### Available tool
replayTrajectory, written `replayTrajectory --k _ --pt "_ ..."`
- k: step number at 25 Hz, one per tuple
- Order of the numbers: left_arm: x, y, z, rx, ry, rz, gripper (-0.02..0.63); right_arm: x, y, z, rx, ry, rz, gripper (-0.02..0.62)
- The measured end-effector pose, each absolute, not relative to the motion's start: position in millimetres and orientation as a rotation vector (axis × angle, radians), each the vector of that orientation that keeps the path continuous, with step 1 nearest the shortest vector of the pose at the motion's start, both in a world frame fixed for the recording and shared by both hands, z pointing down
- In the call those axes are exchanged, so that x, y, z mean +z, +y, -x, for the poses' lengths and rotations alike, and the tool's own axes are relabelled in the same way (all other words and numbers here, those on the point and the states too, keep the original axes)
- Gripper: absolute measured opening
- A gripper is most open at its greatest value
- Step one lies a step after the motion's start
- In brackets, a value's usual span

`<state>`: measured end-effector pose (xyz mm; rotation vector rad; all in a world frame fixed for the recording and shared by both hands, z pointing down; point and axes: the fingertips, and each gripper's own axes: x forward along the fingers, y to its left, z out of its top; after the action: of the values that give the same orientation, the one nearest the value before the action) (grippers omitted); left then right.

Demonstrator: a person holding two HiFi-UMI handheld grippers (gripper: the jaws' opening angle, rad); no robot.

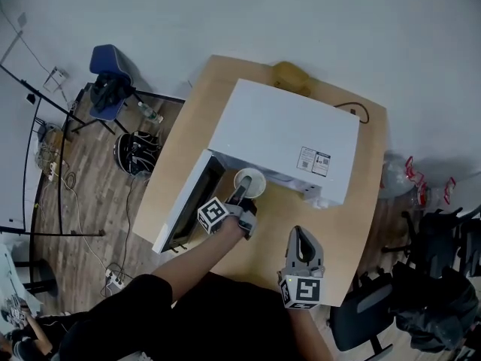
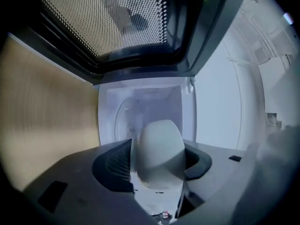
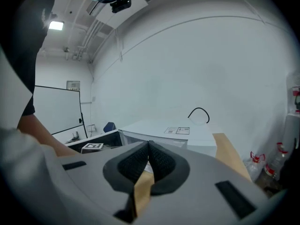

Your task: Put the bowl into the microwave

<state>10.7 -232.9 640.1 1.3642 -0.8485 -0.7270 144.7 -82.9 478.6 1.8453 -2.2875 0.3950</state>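
Observation:
A white bowl (image 1: 249,182) hangs at the mouth of the white microwave (image 1: 289,136), whose door (image 1: 186,205) stands swung open to the left. My left gripper (image 1: 242,195) is shut on the bowl's rim. In the left gripper view the bowl (image 2: 158,153) sits between the pads, with the microwave's pale cavity (image 2: 140,111) straight ahead and the mesh door window (image 2: 105,18) above. My right gripper (image 1: 302,241) hovers over the wooden table (image 1: 338,224) in front of the microwave. Its jaws are shut with nothing between them, as the right gripper (image 3: 148,150) view shows.
A black cable (image 1: 357,110) lies behind the microwave on the table. A blue chair (image 1: 110,72) and a dark bag (image 1: 135,152) stand on the floor to the left. A black office chair (image 1: 376,314) is close at the lower right.

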Motion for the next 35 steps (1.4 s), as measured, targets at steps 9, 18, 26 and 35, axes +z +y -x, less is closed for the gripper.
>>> replayTrajectory --k 9,18,26,35 --pt "680 -268 -26 -0.696 -0.844 -1.359 0.245 506 -106 -167 0.44 -2.226 -1.831 0.06" --pt "699 -294 -40 -0.681 -0.885 -1.352 0.245 515 -117 -162 0.469 -2.266 -1.803 0.06" --pt "701 -312 -40 -0.681 -0.947 -1.371 0.245 521 -121 -177 0.488 -2.229 -1.845 0.06" --pt "697 -322 -46 -0.595 -1.009 -1.435 0.247 521 -123 -178 0.488 -2.233 -1.846 0.06"
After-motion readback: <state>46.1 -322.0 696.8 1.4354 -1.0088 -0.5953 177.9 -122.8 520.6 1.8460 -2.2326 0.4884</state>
